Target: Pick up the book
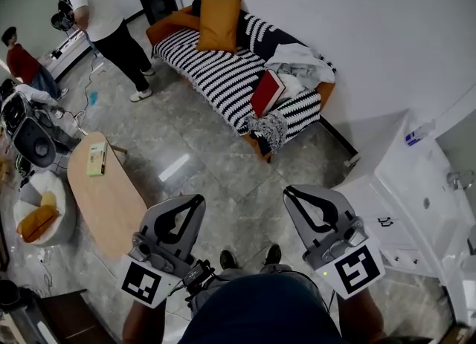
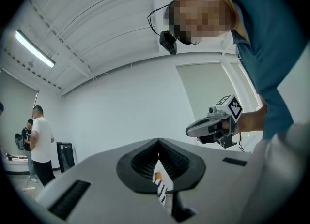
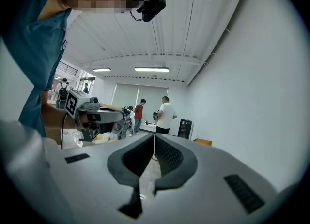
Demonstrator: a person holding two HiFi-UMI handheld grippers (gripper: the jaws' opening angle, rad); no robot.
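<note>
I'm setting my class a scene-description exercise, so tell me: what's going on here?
A person stands holding a gripper in each hand. The left gripper and right gripper are both shut and empty, held level above the floor. The red book rests tilted beside a heap of cloth on the striped sofa across the room, untouched, so the pick-up has not begun. A bystander in a white shirt stands farther off.

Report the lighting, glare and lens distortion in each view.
Head view: even light, a bright glare patch on the glossy floor, the wall bowed by the wide lens. Left gripper view: strong fisheye inside a black round border, the ceiling light strip blown out. Right gripper view: the same fisheye, two ceiling lights glaring.
</note>
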